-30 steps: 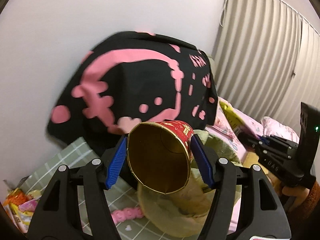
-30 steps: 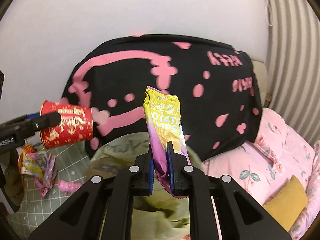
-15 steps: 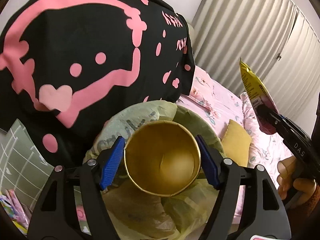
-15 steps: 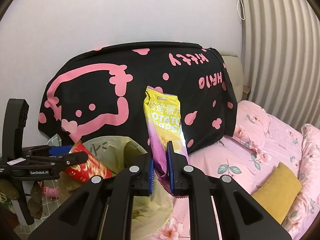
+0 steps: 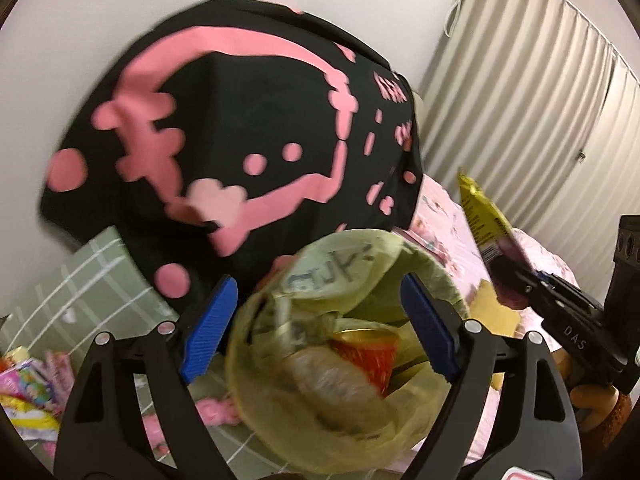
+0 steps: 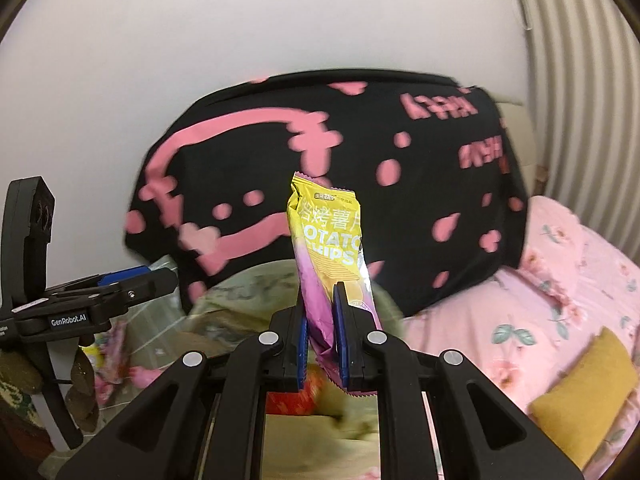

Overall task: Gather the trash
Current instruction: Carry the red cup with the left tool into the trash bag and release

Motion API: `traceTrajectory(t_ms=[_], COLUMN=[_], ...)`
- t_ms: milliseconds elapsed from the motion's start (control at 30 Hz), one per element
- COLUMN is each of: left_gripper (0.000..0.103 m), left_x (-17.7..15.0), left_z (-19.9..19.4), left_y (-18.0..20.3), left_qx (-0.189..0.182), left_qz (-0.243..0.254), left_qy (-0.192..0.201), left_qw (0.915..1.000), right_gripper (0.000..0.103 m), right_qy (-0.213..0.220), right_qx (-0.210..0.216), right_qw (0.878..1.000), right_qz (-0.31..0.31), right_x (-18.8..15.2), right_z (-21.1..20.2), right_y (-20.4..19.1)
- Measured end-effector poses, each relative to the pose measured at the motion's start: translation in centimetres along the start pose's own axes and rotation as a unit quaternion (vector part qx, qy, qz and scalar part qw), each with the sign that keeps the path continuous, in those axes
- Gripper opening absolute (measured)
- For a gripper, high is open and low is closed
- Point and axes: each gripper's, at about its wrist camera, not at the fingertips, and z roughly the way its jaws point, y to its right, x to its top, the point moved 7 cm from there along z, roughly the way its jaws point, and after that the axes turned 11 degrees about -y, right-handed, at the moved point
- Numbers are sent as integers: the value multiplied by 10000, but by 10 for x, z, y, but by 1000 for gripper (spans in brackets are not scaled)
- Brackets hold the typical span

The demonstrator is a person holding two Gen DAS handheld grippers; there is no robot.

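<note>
A red and gold paper cup [image 5: 366,354] lies inside the yellow-green trash bag [image 5: 340,392], free of my fingers. My left gripper [image 5: 320,320] is open and empty just above the bag's mouth. My right gripper [image 6: 320,340] is shut on a yellow and purple potato chips bag [image 6: 330,240], held upright above the trash bag [image 6: 248,292]. The chips bag also shows at the right of the left wrist view [image 5: 486,228]. The cup shows as a red patch below my right fingers [image 6: 292,400].
A black blanket with pink print [image 5: 240,128] hangs behind the bag. Pink floral bedding [image 6: 560,280] with a mustard cushion [image 6: 588,376] lies to the right. Colourful wrappers [image 5: 28,384] lie on a green checked cloth [image 5: 88,280] at left. Curtains [image 5: 520,100] are at right.
My left gripper opened and let go of the red cup, which dropped into the trash bag. My right gripper still holds the chips bag and has moved nearer over the bag.
</note>
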Motion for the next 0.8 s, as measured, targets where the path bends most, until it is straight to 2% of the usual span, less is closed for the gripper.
traceTrajectory(t_ms=[133,233,367,567,633,667,700,800], left_gripper=[79,79,79,79,79,79,79,79], left_x=[-16,-30,-47,-68,-73,-78,-81,-90], left_z=[-13,-20,-29,-34,-34,-35,-35,-36], left_y=[-16,-29,-51,-78,-83,-86,-87,-94], left_qx=[170,272,445,527,547,552,554,568], left_qz=[-147,-260,-458,-894,-969,-1008,-1036,-1132], left_qy=[32,-4,-16,-37,-46,-57,-66,-77], left_qw=[9997,9993,9980,9946,9938,9934,9930,9919], right_gripper=[12,12,12,13,20,32,41,41], right_qy=[-280,-731,-1217,-1405,-1415,-1376,-1327,-1166], right_qx=[399,587,470,313,240,184,174,109], right_qw=[9988,9956,9914,9895,9896,9903,9910,9931], right_qz=[-2,83,86,122,84,50,28,-62], right_x=[-8,-21,-42,-58,-60,-60,-60,-59], right_z=[28,58,84,92,91,88,86,74], right_y=[-23,-32,-36,-34,-35,-36,-36,-41])
